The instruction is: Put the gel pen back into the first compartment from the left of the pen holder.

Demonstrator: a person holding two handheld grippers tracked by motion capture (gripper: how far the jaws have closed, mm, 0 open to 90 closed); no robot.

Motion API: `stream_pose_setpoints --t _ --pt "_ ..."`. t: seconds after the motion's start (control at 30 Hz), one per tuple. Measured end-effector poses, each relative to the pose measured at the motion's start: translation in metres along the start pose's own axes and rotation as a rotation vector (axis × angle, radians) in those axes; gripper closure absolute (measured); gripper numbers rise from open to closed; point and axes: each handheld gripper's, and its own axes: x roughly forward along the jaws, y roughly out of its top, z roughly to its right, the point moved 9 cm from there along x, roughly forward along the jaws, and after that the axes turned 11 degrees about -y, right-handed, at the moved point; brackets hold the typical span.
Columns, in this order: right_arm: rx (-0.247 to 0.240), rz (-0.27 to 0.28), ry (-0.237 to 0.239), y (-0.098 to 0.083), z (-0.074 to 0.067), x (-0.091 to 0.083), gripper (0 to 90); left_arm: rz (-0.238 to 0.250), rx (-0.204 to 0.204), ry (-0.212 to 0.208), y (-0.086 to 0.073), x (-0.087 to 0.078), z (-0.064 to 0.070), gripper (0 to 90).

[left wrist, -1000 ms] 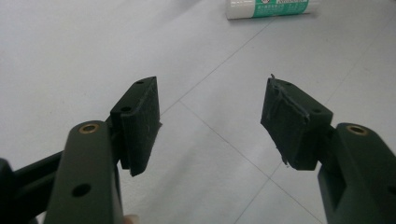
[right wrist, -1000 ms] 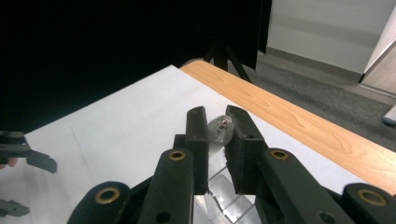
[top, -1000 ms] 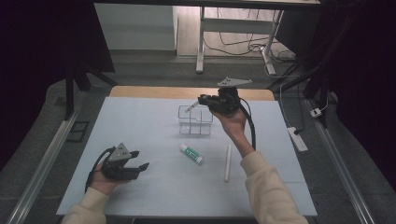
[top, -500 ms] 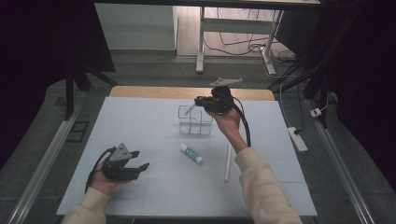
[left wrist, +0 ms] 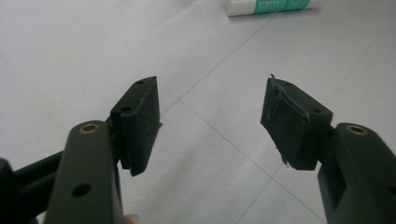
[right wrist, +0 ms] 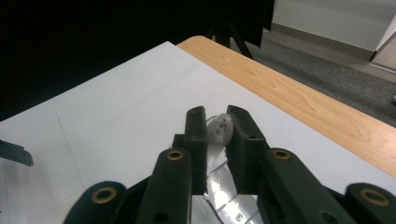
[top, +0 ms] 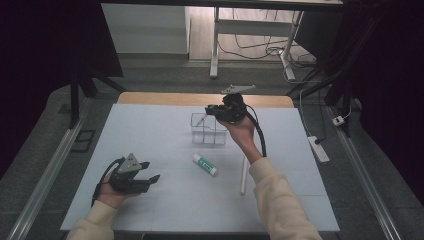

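Nearest, at the front left of the white desk (top: 150,130): left gripper (top: 151,171) held low in the left hand (top: 112,192), jaws wide apart, nothing between the pads. In the left gripper view (left wrist: 210,121), bare desk between the jaws.

Farther in, near the middle: short white glue stick with green label (top: 205,164), lying flat, well apart from both grippers. To its right: long thin white rod (top: 243,175), also lying flat.

Beyond these: clear plastic box with compartments (top: 208,131). Above its far right corner: right gripper (top: 209,111), held up in the right hand (top: 242,131).

Between its jaws: slim white stick with a rounded translucent end (top: 200,120), slanting down to the left into the box. In the right gripper view (right wrist: 215,112), rounded end (right wrist: 219,129) close between both pads, with tiny red and green marks inside. Jaws just been opening, a narrow gap now; cannot tell whether the pads press on it.
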Motion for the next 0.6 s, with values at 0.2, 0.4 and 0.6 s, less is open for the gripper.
stream_pose_setpoints --t 0.2,0.4,0.6 --pt "-0.002 0.021 -0.028 0.002 0.000 -0.005 52.0 0.001 -0.001 0.002 0.000 0.000 0.000 37.4" --pt "0.006 0.043 -0.033 -0.003 0.001 -0.018 48.9 0.000 -0.001 0.002 0.000 0.000 -0.001 37.4" --pt "-0.002 0.042 -0.037 -0.014 0.004 -0.032 47.7 -0.003 -0.001 0.001 0.000 0.000 -0.001 37.4"
